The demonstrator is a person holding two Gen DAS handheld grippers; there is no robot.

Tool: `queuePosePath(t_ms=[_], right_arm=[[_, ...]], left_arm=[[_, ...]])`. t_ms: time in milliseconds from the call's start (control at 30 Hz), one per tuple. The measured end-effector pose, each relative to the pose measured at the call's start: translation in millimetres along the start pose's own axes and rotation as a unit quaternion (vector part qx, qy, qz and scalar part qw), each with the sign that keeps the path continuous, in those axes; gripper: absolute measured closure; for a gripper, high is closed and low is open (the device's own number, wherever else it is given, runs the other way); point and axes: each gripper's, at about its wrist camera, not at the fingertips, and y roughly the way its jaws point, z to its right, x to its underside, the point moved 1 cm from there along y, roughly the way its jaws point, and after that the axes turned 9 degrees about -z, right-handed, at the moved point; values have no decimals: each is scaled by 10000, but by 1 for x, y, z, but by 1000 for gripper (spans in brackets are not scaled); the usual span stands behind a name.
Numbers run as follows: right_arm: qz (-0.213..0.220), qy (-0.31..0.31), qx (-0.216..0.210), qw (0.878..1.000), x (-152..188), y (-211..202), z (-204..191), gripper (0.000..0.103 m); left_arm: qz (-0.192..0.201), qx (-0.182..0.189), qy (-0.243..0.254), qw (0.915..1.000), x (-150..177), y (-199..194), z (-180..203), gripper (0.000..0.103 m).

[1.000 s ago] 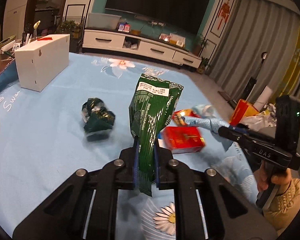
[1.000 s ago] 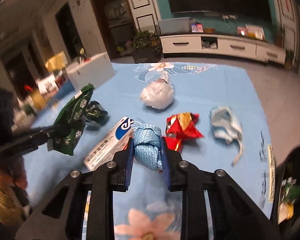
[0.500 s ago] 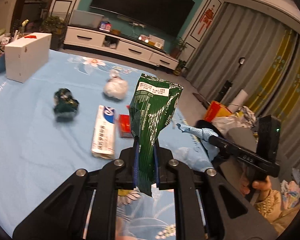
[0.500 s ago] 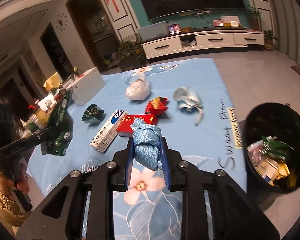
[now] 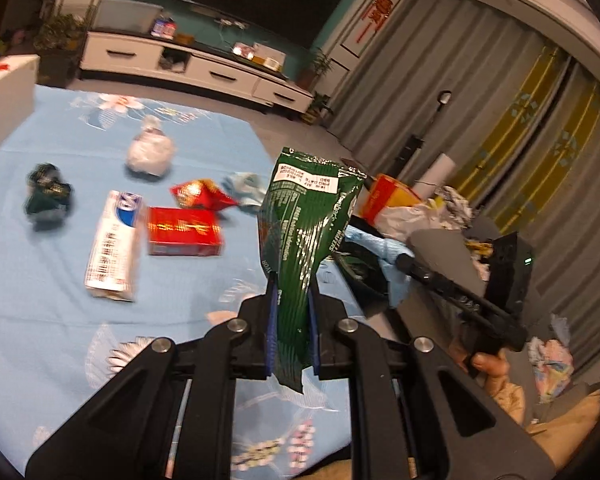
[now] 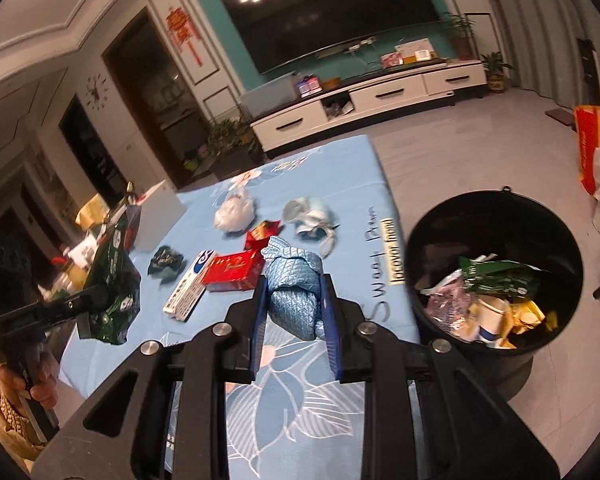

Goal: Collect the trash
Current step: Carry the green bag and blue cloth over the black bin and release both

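Worktop (image 6: 332, 408) covered by a light blue cloth with a flower print and lettering along one edge. Lying on it: white knotted plastic bag (image 6: 235, 213) toward the far end; pale blue crumpled mask (image 6: 309, 216) beside that; red crumpled wrapper (image 6: 262, 233) nearer, close to a red flat box (image 6: 232, 271); white and blue toothpaste box (image 6: 191, 286) touching the red one's side; dark green crumpled wrapper (image 6: 166, 261) a little apart; white box (image 6: 158, 214) at the far corner. On the floor (image 6: 480, 132) next to the worktop, black bin (image 6: 496, 284) with trash inside.
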Motion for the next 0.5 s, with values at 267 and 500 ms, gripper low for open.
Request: queuePosePath(t_ms=[267, 500], right_arm=[[260, 397, 61, 9989, 5, -16, 38, 77], [533, 721, 244, 9957, 10, -30, 71, 77]], left_arm=[[-252, 114, 172, 9995, -13, 28, 27, 89], [-484, 302, 292, 9979, -27, 56, 43, 89]])
